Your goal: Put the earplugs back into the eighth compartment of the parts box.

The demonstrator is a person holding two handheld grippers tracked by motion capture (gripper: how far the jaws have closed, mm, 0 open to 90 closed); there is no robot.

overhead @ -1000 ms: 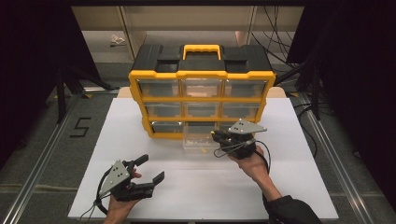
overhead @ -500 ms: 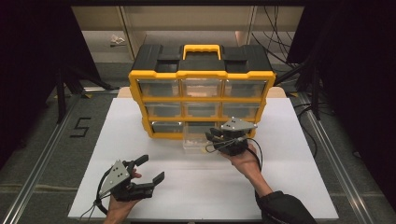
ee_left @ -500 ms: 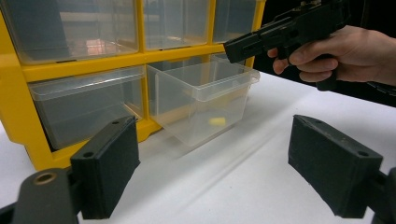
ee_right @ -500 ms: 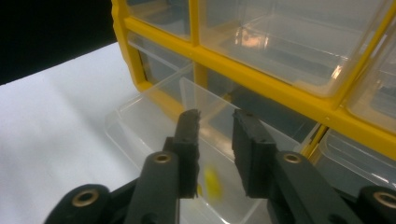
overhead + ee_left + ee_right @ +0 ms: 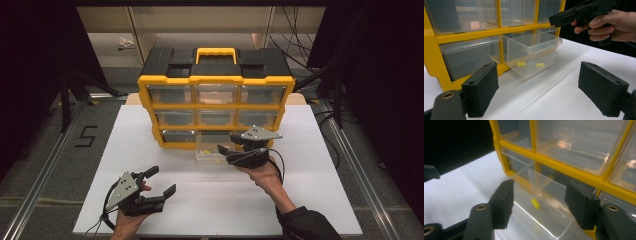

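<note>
The right gripper (image 5: 537, 205) is held with jaws apart over the pulled-out clear drawer (image 5: 541, 206); yellow pieces (image 5: 535, 203) lie below and between them; a careless push could tip the drawer off the cabinet (image 5: 216, 105); the left gripper (image 5: 159, 182), jaws apart, is kept well away on the desk (image 5: 310, 200).

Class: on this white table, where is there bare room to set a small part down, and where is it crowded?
Free: the white table right of the right gripper, and left of the organiser. Crowded: around the pulled-out drawer, and near the left gripper.
</note>
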